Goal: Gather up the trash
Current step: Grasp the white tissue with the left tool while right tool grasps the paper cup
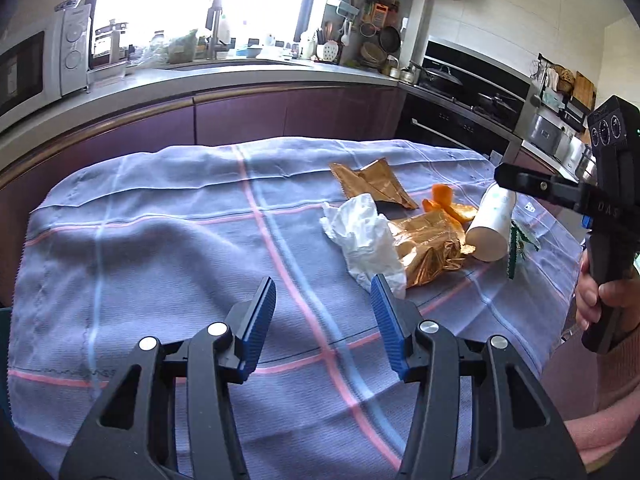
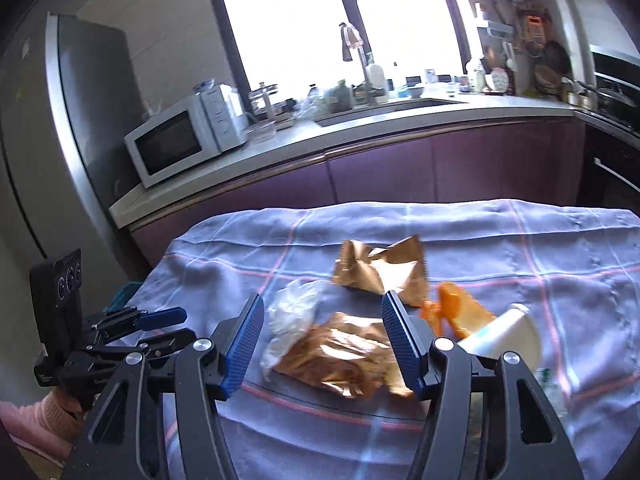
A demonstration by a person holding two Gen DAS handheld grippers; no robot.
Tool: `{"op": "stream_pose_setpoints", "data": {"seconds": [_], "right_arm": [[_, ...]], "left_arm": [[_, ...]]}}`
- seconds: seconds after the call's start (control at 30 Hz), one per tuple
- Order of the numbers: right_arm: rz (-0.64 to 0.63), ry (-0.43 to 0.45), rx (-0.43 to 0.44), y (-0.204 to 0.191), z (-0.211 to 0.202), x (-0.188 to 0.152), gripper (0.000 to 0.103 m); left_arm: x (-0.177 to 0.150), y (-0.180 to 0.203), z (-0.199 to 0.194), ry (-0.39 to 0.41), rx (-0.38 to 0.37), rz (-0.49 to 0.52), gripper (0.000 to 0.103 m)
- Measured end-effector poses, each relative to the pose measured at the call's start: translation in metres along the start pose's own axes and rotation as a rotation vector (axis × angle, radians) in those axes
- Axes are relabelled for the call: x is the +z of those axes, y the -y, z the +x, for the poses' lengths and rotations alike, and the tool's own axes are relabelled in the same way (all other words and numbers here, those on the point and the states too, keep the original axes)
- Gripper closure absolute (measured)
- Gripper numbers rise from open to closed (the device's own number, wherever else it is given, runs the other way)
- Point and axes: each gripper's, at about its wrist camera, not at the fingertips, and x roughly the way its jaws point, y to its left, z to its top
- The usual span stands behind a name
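Your right gripper hangs with its fingers wide apart and empty over the gold wrapper, which lies just beside the paper cup on the tabletop, so go straight down and squeeze only the wrapper.

The only legible lettering is "D A S", printed in pale capitals down the black body of the right hand-held gripper, seen from the left wrist view. Printing on the gold wrapper and paper cup is too blurred to read.
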Motion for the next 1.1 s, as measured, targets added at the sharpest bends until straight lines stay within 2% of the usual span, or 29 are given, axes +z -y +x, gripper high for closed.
{"op": "stream_pose_setpoints", "data": {"seconds": [0.13, 0.23, 0.4, 0.57, 0.63, 0.83, 0.97, 1.1], "right_arm": [[0.045, 0.044, -0.086, 0.035, -0.014, 0.003, 0.044], [0.061, 0.046, -0.13, 0.058, -0.015, 0.004, 0.044], [0.117, 0.003, -0.085, 0.086, -0.002, -0.002, 0.044], [0.1, -0.057, -0.013, 0.083, 0.008, -0.013, 0.045], [0.083, -0.066, 0.005, 0.078, 0.009, -0.015, 0.05], [0.054, -0.067, 0.057, 0.067, 0.008, -0.015, 0.07], [0.026, -0.067, 0.079, 0.057, 0.006, -0.013, 0.076], [0.009, -0.061, 0.094, 0.049, 0.0, -0.011, 0.082]], "left_arm": [[0.008, 0.015, 0.02, -0.037, -0.019, 0.016, 0.053], [0.017, 0.023, 0.04, -0.08, -0.017, 0.014, 0.052], [0.027, 0.034, 0.063, -0.12, -0.032, 0.012, 0.051], [0.029, 0.033, 0.084, -0.174, -0.031, -0.014, 0.05], [0.029, 0.033, 0.093, -0.192, -0.031, -0.025, 0.05], [0.036, 0.026, 0.104, -0.211, -0.055, -0.058, 0.06], [0.038, 0.025, 0.11, -0.225, -0.068, -0.061, 0.078], [0.038, 0.026, 0.109, -0.214, -0.071, -0.06, 0.091]]}}
